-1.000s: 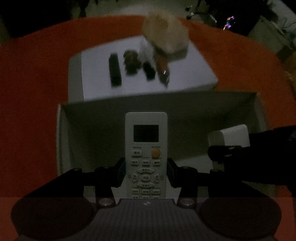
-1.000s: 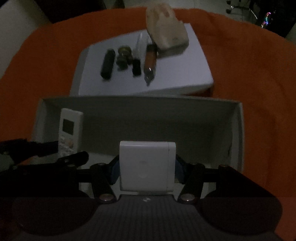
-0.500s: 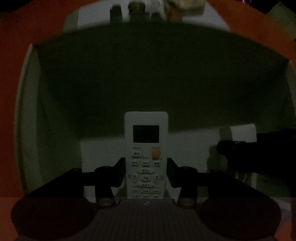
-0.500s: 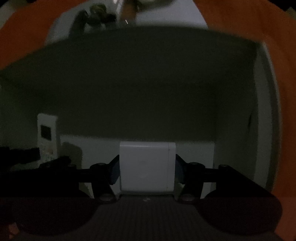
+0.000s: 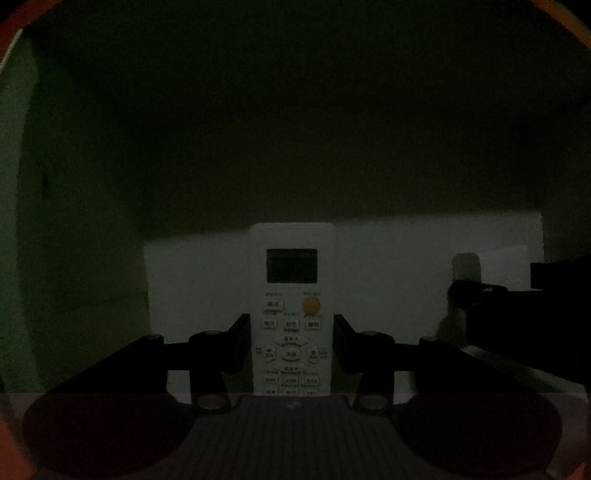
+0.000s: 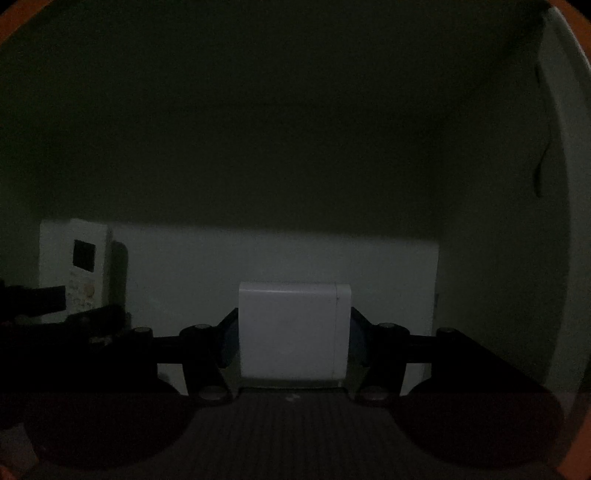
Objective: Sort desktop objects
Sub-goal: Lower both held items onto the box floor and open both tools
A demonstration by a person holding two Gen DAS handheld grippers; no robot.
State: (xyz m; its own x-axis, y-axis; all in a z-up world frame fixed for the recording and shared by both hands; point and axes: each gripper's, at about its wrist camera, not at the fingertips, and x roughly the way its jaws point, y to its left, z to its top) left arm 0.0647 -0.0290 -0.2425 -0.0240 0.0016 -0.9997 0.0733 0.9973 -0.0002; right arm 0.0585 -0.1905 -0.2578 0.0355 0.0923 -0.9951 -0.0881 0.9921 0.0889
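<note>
My left gripper (image 5: 291,343) is shut on a white remote control (image 5: 291,291) with a dark screen and an orange button, held low inside a grey open box (image 5: 258,129). My right gripper (image 6: 293,338) is shut on a white square charger block (image 6: 291,332), also deep inside the same box (image 6: 295,129). In the right wrist view the remote (image 6: 79,266) and the left gripper show at the far left. In the left wrist view the charger (image 5: 506,266) and the dark right gripper show at the right edge.
The box's dark far wall fills both views; its pale floor (image 6: 258,258) lies under the held objects. The right wall (image 6: 554,147) rises close beside my right gripper. Orange tablecloth (image 6: 580,22) shows only at the frame corners.
Both grippers have gone down and forward into the box with their objects. The lid with the small items behind the box has left both views.
</note>
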